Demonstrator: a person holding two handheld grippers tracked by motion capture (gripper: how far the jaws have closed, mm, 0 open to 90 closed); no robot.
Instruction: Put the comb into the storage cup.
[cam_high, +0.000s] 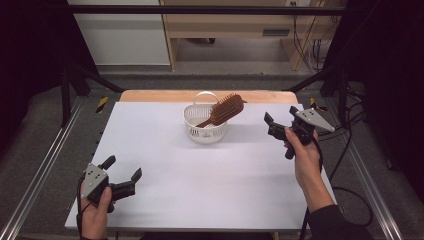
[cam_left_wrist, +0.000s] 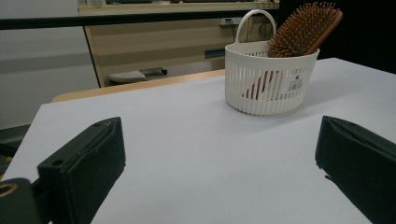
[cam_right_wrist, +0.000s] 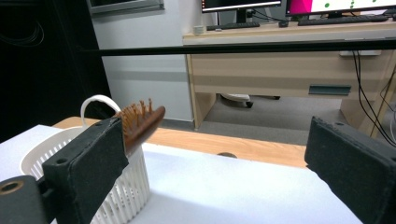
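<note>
Hairbrush (cam_high: 226, 109) stands handle-down in the basket (cam_high: 205, 131) at the far middle, head tilted up and right. The right gripper (cam_high: 270, 126), spread and empty, is nearer; the left gripper (cam_high: 122, 173), also spread, waits near-left.

High view: even overhead light, white table (cam_high: 200, 170) bright but not blown out; room beyond its left and right edges falls to near black. Soft faint shadow under the white basket (cam_high: 205, 125) toward the table's near edge; weak shadows under both grippers. Picture soft, low detail, mild noise in the dark zones. Left gripper view: well lit, basket (cam_left_wrist: 268, 79) and wooden hairbrush (cam_left_wrist: 303, 30) fairly sharp, own black jaws close in and blurred, top right corner black. Right gripper view: jaws out of focus, hairbrush (cam_right_wrist: 140, 122) bristles slightly smeared, basket (cam_right_wrist: 119, 186) near the bottom edge soft, monitors at the top overexposed, left side dark. Slight wide-angle bend at the edges.
</note>
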